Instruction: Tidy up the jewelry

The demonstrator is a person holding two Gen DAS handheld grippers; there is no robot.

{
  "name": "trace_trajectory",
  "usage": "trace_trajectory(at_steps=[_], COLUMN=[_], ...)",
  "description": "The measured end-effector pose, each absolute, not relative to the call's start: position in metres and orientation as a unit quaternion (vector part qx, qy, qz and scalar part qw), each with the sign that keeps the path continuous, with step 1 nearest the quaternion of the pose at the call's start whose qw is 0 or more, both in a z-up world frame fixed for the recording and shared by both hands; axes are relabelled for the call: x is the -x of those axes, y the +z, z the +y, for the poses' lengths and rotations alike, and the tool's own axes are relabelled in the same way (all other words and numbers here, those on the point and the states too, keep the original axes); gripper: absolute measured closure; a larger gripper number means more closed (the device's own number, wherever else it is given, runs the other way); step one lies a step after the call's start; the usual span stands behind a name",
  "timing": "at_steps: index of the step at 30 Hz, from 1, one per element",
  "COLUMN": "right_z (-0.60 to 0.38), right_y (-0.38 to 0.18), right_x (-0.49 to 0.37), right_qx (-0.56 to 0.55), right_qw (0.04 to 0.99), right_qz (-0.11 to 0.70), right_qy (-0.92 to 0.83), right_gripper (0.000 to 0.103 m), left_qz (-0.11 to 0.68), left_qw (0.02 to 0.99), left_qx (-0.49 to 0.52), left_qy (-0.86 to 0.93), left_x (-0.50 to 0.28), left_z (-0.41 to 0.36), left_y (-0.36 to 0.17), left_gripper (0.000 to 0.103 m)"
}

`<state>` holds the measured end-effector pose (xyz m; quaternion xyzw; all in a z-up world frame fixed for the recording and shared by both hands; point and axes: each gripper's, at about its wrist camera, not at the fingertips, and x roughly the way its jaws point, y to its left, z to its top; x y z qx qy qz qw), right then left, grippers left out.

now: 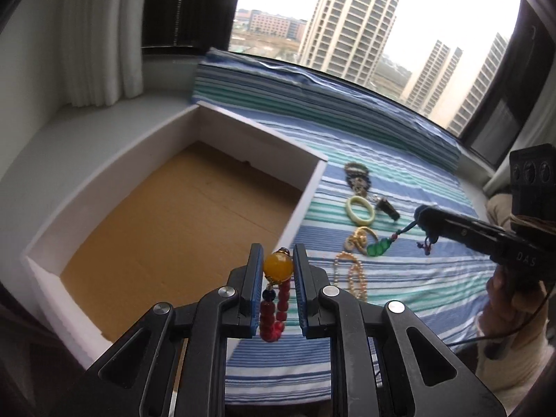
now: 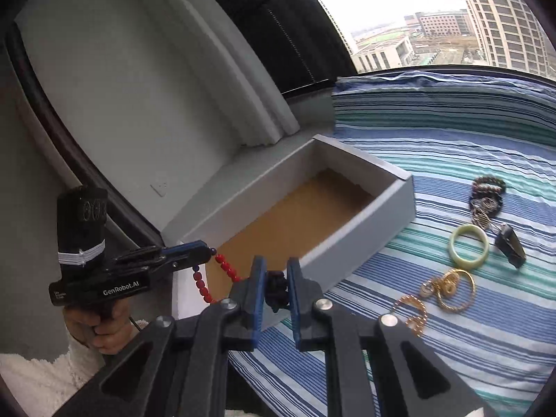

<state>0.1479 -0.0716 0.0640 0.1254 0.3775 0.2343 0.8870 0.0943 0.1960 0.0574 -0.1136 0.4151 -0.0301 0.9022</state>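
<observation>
My left gripper [image 1: 277, 264] is shut on a red bead bracelet [image 1: 272, 312] by its big amber bead, held above the near right corner of the white box [image 1: 309, 187]; it also shows in the right wrist view [image 2: 208, 255] with the bracelet [image 2: 203, 286] hanging. My right gripper [image 2: 277, 279] is shut on the dark knotted cord [image 2: 277, 288] of a green pendant [image 1: 378, 248], seen from the left wrist view [image 1: 422, 213] lifting it just above the striped cloth [image 1: 417, 285]. A pale jade bangle [image 1: 359, 210], gold bangles [image 1: 359, 238], a gold bead chain [image 1: 354, 274], dark bead bracelets [image 1: 358, 177] and a black pendant [image 1: 387, 208] lie on the cloth.
The white box has a brown cardboard floor [image 1: 180, 215] and stands on a grey window sill [image 1: 69, 139] left of the cloth. A folded striped roll [image 1: 312, 100] lies along the window. White curtains [image 1: 100, 34] hang at the far left.
</observation>
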Motion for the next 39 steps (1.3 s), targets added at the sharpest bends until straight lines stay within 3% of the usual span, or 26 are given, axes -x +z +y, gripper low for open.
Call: trace_trajectory(at_steps=[4, 10, 11, 12, 14, 15, 16, 18, 20, 22, 23, 34, 39], right_z=[-0.006, 0.072, 0.081, 0.088, 0.099, 0.103, 0.106, 0.106, 0.101, 0.097, 0.094, 0.000, -0.063], right_y=[0.057, 0.004, -0.007, -0.017, -0.033, -0.037, -0.039, -0.037, -0.032, -0.024, -0.020, 0.011, 0.014], right_x=[-0.189, -0.245, -0.250, -0.255, -0.260, -0.261, -0.261, -0.257, -0.252, -0.244, -0.238, -0.132, -0.073], right_qx=[-0.100, -0.058, -0.049, -0.040, -0.024, -0.018, -0.017, -0.016, -0.010, 0.002, 0.007, 0.058, 0.062], right_qw=[0.873, 0.841, 0.836, 0.832, 0.827, 0.826, 0.827, 0.833, 0.841, 0.854, 0.862, 0.924, 0.934], right_qz=[0.392, 0.452, 0.463, 0.472, 0.486, 0.490, 0.491, 0.485, 0.477, 0.464, 0.454, 0.366, 0.351], right_qy=[0.272, 0.290, 0.292, 0.288, 0.282, 0.278, 0.274, 0.265, 0.255, 0.234, 0.225, 0.097, 0.016], right_gripper=[0.090, 0.090, 0.090, 0.089, 0.087, 0.080, 0.061, 0.048, 0.046, 0.029, 0.026, 0.025, 0.025], left_qz=[0.423, 0.443, 0.443, 0.443, 0.436, 0.424, 0.410, 0.398, 0.397, 0.399, 0.398, 0.369, 0.346], left_qw=[0.898, 0.882, 0.880, 0.878, 0.878, 0.881, 0.886, 0.889, 0.890, 0.887, 0.888, 0.923, 0.936], left_qx=[0.119, 0.130, 0.133, 0.135, 0.142, 0.146, 0.146, 0.135, 0.123, 0.113, 0.110, 0.079, -0.013], left_qy=[0.038, 0.098, 0.107, 0.116, 0.137, 0.150, 0.163, 0.180, 0.190, 0.205, 0.203, 0.077, 0.067], left_x=[-0.091, -0.089, -0.087, -0.083, -0.077, -0.072, -0.067, -0.064, -0.058, -0.055, -0.054, -0.045, -0.047], left_z=[0.237, 0.272, 0.276, 0.276, 0.282, 0.285, 0.286, 0.285, 0.287, 0.283, 0.280, 0.185, 0.111], left_y=[0.030, -0.019, -0.024, -0.027, -0.029, -0.028, -0.027, -0.022, -0.019, -0.018, -0.018, 0.002, -0.003], left_gripper=[0.088, 0.087, 0.082, 0.075, 0.021, 0.012, 0.008, 0.007, 0.005, 0.004, 0.004, 0.000, 0.000])
